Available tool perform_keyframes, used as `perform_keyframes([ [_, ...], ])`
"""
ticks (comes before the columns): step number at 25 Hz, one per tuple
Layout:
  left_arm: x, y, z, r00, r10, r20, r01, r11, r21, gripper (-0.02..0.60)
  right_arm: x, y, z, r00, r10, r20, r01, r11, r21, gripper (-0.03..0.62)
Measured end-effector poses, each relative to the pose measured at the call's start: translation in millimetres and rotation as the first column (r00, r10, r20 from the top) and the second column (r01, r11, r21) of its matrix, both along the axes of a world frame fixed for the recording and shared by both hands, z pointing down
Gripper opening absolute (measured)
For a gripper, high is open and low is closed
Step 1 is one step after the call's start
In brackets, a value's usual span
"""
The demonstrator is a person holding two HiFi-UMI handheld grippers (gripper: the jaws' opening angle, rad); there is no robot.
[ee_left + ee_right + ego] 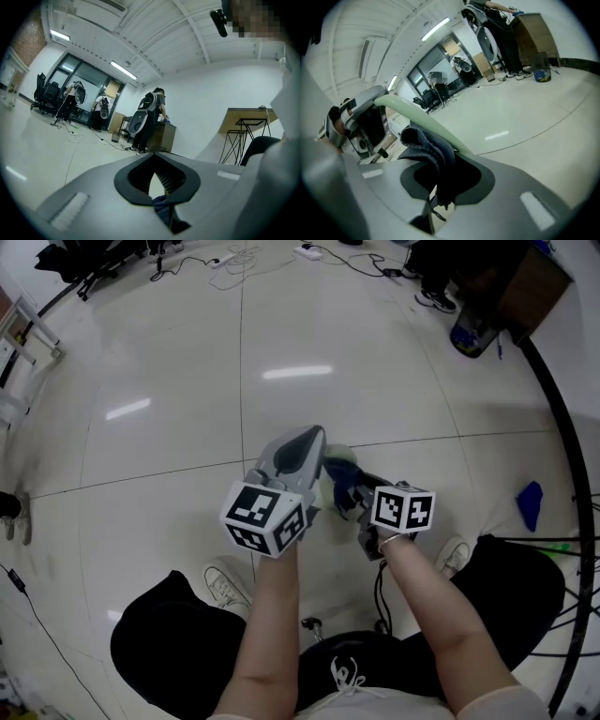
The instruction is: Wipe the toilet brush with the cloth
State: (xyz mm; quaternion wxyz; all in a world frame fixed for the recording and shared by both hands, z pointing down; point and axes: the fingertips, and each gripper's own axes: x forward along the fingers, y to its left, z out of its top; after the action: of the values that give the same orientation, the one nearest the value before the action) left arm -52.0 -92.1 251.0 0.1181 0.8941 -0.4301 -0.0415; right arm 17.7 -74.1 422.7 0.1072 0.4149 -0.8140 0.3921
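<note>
To steady for wiping, toilet brush [417, 123] clamped in left gripper [157, 185], centre frame; cloth [427, 140] pinched onto handle by right gripper [438, 187].

Dark cloth [429, 145] looking soft, nubby and matt, toilet brush [424, 123] handle showing as smooth pale plastic with a faint sheen, right gripper [440, 180] and left gripper [157, 180] shells appearing as matt grey plastic, floor [281, 324] gleaming glossy and smooth.
</note>
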Motion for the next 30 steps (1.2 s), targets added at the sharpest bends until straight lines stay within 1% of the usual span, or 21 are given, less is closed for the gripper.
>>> perform_keyframes([
  [3, -3, 0, -1, 1.000, -0.014, 0.009, 0.014, 1.000, 0.006, 0.006, 3, 1, 22, 0.999, 0.031, 0.017, -0.030, 0.998, -0.048, 0.074],
  [9, -4, -1, -2, 0.999, -0.022, 0.045, 0.020, 0.999, 0.046, 0.006, 10, -2, 72, 0.997, 0.074, 0.002, -0.073, 0.989, -0.126, 0.074],
  [13, -3, -1, -2, 0.999, -0.036, 0.041, 0.034, 0.998, 0.056, 0.006, 14, 5, 109, 0.995, 0.096, 0.004, -0.093, 0.975, -0.200, 0.074],
  [16, -5, -4, -2, 0.998, -0.049, 0.046, 0.046, 0.997, 0.062, 0.006, 16, 4, 122, 0.992, 0.113, 0.048, -0.100, 0.973, -0.207, 0.074],
  [20, -10, -8, 1, 0.996, -0.080, 0.033, 0.077, 0.995, 0.069, 0.006, 13, 5, 119, 0.997, 0.062, 0.047, -0.052, 0.981, -0.188, 0.074],
  [21, -11, -10, 1, 0.996, -0.089, 0.029, 0.086, 0.994, 0.072, 0.006, 11, 6, 114, 0.998, 0.038, 0.044, -0.030, 0.985, -0.172, 0.074],
  [22, -11, -11, 1, 0.995, -0.097, 0.031, 0.095, 0.993, 0.073, 0.006, 9, 7, 106, 0.999, 0.002, 0.037, 0.003, 0.991, -0.137, 0.074],
  [23, -11, -12, 2, 0.994, -0.106, 0.036, 0.103, 0.992, 0.072, 0.006, 6, 9, 95, 0.999, -0.049, 0.020, 0.051, 0.996, -0.079, 0.074],
  [24, -12, -13, 3, 0.992, -0.118, 0.043, 0.114, 0.991, 0.069, 0.006, 2, 11, 81, 0.993, -0.113, -0.013, 0.113, 0.994, -0.001, 0.074],
  [25, -14, -14, 3, 0.990, -0.132, 0.048, 0.129, 0.990, 0.064, 0.006, -1, 14, 66, 0.982, -0.177, -0.062, 0.182, 0.980, 0.085, 0.074],
  [26, -17, -13, 3, 0.987, -0.151, 0.053, 0.148, 0.987, 0.057, 0.006, -2, 17, 52, 0.967, -0.227, -0.116, 0.243, 0.956, 0.161, 0.074],
  [27, -21, -12, 4, 0.983, -0.173, 0.057, 0.170, 0.984, 0.050, 0.006, -1, 19, 38, 0.953, -0.255, -0.165, 0.288, 0.931, 0.223, 0.074],
  [28, -26, -9, 5, 0.978, -0.200, 0.057, 0.198, 0.979, 0.043, 0.006, 2, 20, 25, 0.944, -0.262, -0.203, 0.311, 0.911, 0.271, 0.074],
  [30, -36, -1, 5, 0.965, -0.257, 0.044, 0.256, 0.966, 0.033, 0.006, 17, 21, -1, 0.942, -0.233, -0.243, 0.308, 0.886, 0.345, 0.074],
])
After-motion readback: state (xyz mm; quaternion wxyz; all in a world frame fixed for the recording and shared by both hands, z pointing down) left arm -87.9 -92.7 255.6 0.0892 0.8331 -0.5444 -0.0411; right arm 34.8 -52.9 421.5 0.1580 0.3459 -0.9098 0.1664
